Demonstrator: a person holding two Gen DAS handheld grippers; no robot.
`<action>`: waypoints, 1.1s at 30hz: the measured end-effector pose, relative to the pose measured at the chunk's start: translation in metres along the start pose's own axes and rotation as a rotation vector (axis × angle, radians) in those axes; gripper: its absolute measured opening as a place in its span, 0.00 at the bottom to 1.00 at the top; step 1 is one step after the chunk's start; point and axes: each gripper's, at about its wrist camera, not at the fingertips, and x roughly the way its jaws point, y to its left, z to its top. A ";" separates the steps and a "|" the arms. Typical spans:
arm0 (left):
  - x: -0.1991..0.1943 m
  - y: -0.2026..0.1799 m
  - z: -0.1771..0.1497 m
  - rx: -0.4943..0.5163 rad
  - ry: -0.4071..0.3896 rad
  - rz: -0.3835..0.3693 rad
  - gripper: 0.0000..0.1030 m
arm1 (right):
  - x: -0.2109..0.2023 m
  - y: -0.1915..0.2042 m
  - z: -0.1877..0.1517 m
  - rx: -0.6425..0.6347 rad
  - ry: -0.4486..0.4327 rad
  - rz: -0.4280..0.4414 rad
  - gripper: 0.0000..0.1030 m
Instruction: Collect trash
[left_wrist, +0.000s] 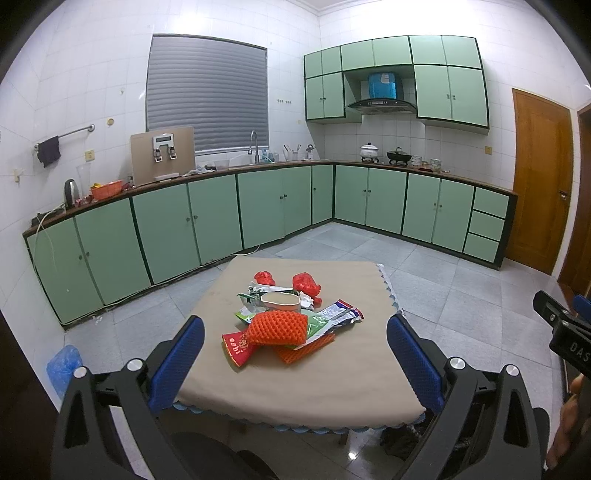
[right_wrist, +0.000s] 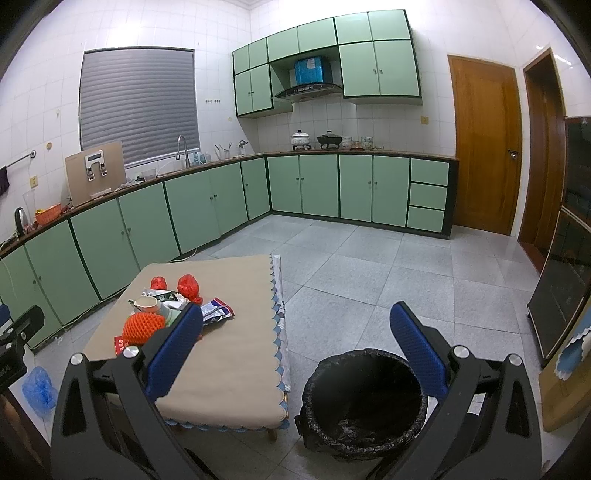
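Bright overhead light, glare on upper wall tiles (left_wrist: 288, 22); strong fisheye bending, dark corners.

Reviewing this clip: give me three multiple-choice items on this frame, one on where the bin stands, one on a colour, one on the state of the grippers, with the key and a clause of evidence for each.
1. Where does the trash bin stand?
A. On the table
B. On the floor beside the table
C. On the kitchen counter

2. What colour is the foam fruit net on top of the trash pile?
A. Orange
B. Blue
C. White

3. How do the left gripper and right gripper stand?
A. Both shut on trash
B. Left open, right shut on a wrapper
C. Both open, holding nothing

Key: 1 B, the black-lined bin sits on the floor tiles next to the table. 2 A, the net is bright orange in both views. 3 C, each pair of blue fingers is spread wide with nothing between them.
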 end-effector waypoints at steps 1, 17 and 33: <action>0.000 0.000 0.000 0.000 0.000 0.000 0.94 | 0.000 0.000 0.000 0.000 0.000 0.000 0.95; 0.000 0.000 0.001 0.000 0.001 0.000 0.94 | 0.000 0.000 -0.001 0.002 0.002 0.000 0.95; -0.001 0.000 0.000 0.002 0.002 0.000 0.94 | 0.000 0.000 -0.003 0.004 0.004 0.004 0.95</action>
